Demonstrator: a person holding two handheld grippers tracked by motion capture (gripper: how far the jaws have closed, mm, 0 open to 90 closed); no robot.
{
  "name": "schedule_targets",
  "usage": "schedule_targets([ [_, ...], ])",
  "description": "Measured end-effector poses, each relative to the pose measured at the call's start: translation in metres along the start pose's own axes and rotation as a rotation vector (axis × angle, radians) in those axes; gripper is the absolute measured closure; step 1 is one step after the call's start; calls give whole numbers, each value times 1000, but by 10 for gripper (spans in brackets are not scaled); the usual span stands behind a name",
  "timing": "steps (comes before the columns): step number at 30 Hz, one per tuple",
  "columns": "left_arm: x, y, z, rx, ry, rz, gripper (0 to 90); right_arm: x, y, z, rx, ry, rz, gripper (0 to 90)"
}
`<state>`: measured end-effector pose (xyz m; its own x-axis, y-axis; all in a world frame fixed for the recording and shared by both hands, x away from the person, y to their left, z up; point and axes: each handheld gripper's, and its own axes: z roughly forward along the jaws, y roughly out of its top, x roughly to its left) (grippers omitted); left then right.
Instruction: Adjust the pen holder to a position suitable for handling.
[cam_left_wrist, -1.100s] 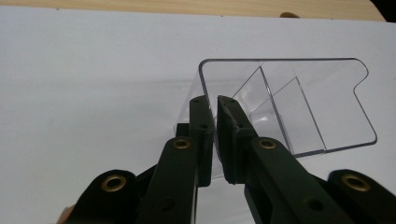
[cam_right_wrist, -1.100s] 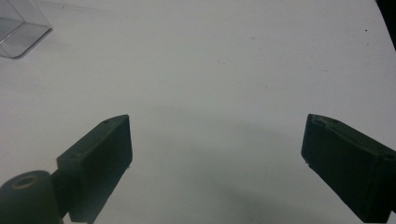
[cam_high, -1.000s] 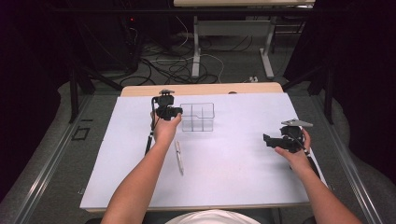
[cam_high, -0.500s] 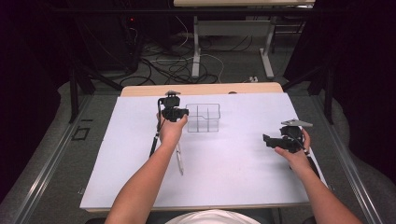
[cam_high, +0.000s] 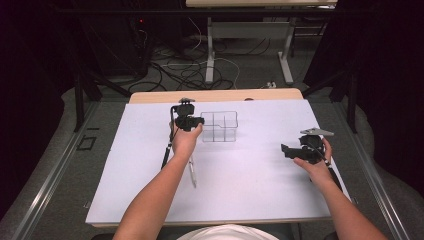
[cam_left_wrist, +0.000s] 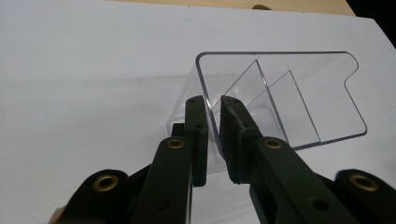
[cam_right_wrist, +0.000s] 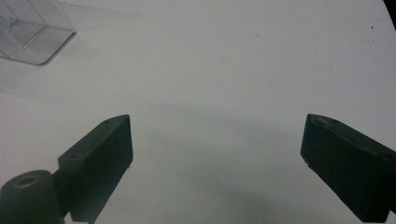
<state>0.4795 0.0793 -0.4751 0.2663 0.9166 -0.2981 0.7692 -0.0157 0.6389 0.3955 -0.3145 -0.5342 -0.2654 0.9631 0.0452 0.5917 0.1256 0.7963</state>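
Organizer (cam_high: 220, 126) (long axis crosswise), left claw (cam_left_wrist: 213, 122) pinching wall

bright white table (cam_high: 250, 190) | dark surroundings | soft shadows | slight blur

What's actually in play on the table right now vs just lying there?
In play:
- clear divided box, one wall pinched
- left gripper, shut on that wall

Lying about or idle:
- pen-like stick on the white sheet, beside the left forearm
- right gripper, wide open, holding nothing, apart from the box
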Motion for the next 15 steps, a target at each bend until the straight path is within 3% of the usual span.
schedule_targets([
  [3, 1, 0, 1, 4, -15, -6, 795, -1, 0, -1, 1, 2, 1, 87],
  [8, 2, -1, -1, 1, -16, 18, 754, -1, 0, -1, -2, -3, 2, 87],
  [15, 8, -2, -9, -18, -30, 10, 694, -1, 0, -1, 0, 0, -2, 87],
])
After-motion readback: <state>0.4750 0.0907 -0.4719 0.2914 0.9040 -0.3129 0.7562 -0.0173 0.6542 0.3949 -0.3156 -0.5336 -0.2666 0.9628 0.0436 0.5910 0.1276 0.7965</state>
